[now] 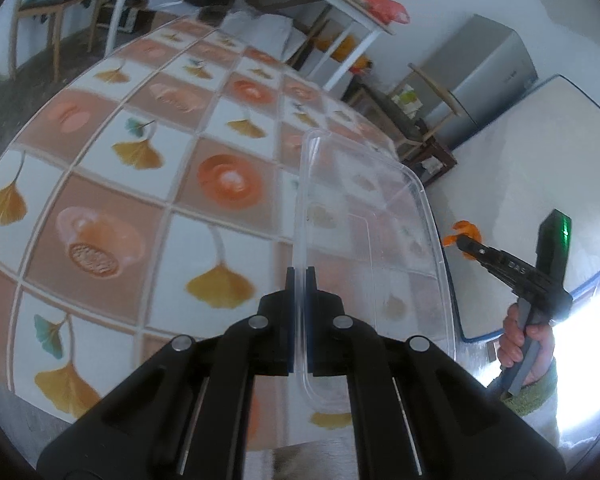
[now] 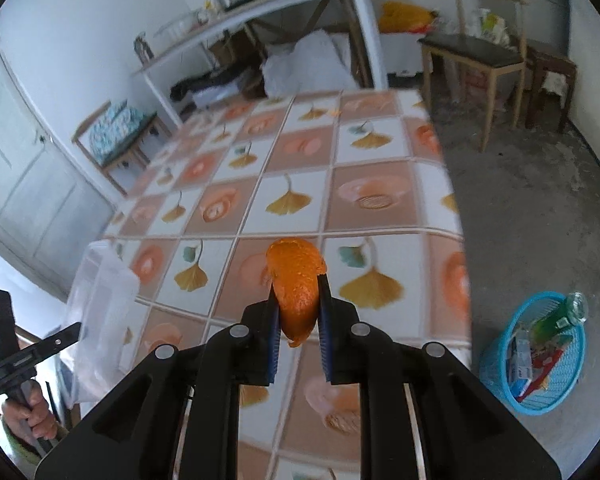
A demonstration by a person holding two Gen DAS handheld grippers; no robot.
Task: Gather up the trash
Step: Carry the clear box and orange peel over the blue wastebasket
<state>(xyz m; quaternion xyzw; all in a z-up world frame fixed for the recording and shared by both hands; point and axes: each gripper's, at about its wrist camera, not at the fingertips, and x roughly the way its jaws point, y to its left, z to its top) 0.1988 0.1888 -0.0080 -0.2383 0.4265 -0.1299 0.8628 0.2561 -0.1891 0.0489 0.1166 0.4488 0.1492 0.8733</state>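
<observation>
Orange peel [image 2: 298, 292] sits pinched between right gripper [image 2: 299, 280] pads (above tablecloth).

We see our left gripper [image 1: 300, 276] clamped on the rim of a clear plastic lid [image 1: 364, 240], held above the tablecloth [image 1: 140, 184] near its right edge. Off that edge, our right gripper [image 1: 458, 240] pinches orange peel [image 1: 466, 229].

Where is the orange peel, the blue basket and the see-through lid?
orange peel [image 2: 298, 288], right wrist view, middle of the peel.
blue basket [image 2: 568, 364], right wrist view, its outer wall.
see-through lid [image 1: 380, 216], left wrist view, its flat middle.
</observation>
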